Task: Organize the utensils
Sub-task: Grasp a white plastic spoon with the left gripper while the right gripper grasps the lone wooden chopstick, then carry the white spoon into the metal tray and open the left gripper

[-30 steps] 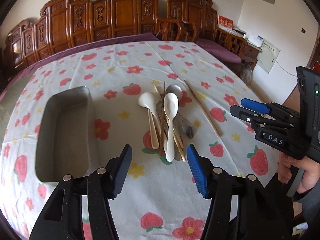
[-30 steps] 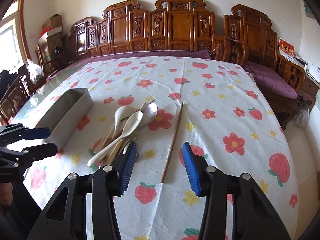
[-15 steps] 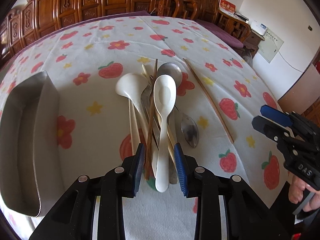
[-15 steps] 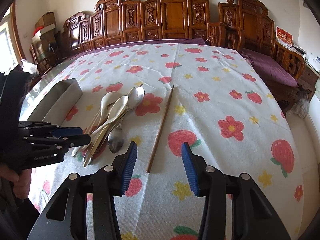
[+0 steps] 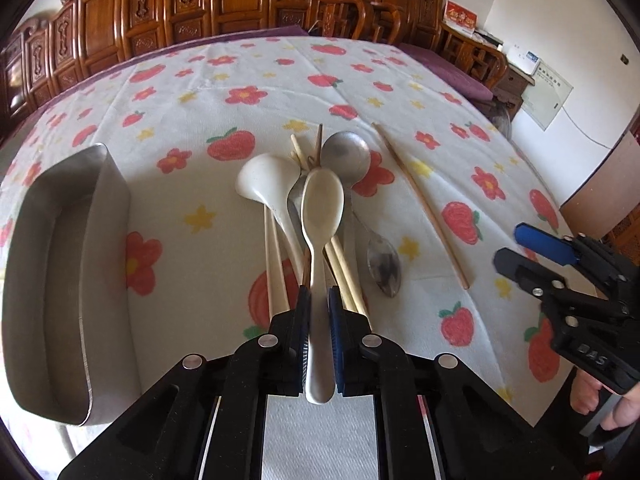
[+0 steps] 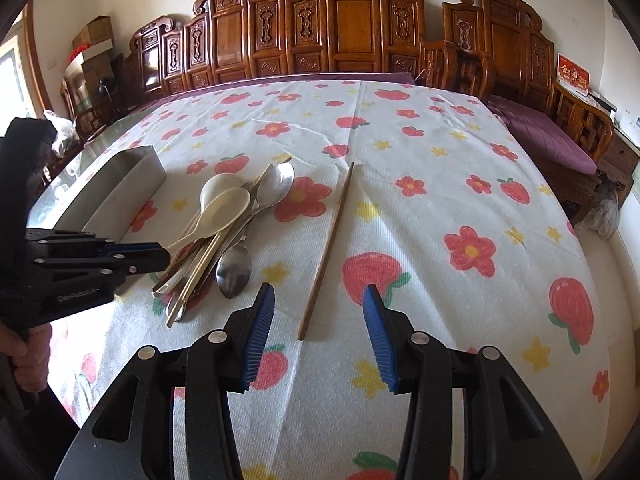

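left gripper [image 5: 319,304] clamped on white ceramic spoon [image 5: 322,216] handle atop utensil pile | right gripper [image 6: 318,334] agape over lone chopstick [image 6: 328,248] | risk: lifting drags neighbouring chopsticks, spoon slips

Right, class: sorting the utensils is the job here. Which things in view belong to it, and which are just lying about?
Belong to the job:
- white spoon, clamped in the left gripper
- the other white spoon
- two metal spoons
- piled chopsticks
- lone brown chopstick, ahead of the open right gripper
- metal tray

Just lying about:
- strawberry tablecloth
- carved wooden chairs
- cardboard boxes
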### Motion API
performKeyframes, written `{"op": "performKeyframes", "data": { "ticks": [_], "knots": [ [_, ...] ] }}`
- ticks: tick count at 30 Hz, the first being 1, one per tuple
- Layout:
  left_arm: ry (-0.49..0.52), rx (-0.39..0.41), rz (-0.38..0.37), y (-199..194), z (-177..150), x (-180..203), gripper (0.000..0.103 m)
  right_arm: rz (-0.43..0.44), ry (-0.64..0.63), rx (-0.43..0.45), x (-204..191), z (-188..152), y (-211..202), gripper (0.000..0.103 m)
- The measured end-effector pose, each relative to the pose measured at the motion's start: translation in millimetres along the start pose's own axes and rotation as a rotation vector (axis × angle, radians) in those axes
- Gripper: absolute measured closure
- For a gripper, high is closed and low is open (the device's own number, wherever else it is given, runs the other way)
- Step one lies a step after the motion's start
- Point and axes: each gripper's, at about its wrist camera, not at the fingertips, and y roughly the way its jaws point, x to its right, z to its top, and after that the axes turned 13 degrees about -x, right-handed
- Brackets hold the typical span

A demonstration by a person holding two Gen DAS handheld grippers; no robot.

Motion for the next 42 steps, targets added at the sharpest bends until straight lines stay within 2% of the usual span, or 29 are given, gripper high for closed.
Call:
{"op": "performKeyframes", "data": {
  "ticks": [2,8,17,22,24,30,35,42],
  "knots": [
    [0.021,0.022,0.002,-10,-4,3,0.1,0.005,-0.001,-0.001,-2,0,2,0.055],
    [0.049,0.058,-0.005,-25,-13,3,0.101,-0.007,0.015,-0.019,-3,14,22,0.059],
    [0.021,0.127,-0.01,-67,-22,-12,0.101,-0.065,0.007,-0.072,-7,49,64,0.074],
    [0.009,0.154,0.0,-86,-30,-20,0.101,-0.111,0.02,-0.105,-1,56,76,0.086],
    [0.005,0.164,0.004,-92,-33,-23,0.101,-0.127,0.026,-0.116,1,55,76,0.097],
    [-0.009,0.19,0.025,-106,-40,-36,0.1,-0.123,0.056,-0.145,7,45,67,0.097],
    [-0.035,0.207,0.047,-113,-44,-59,0.1,-0.108,0.063,-0.103,2,35,44,0.097],
    [-0.086,0.219,0.094,-115,-42,-95,0.1,-0.036,0.02,-0.03,-32,37,7,0.097]
  ]
}}
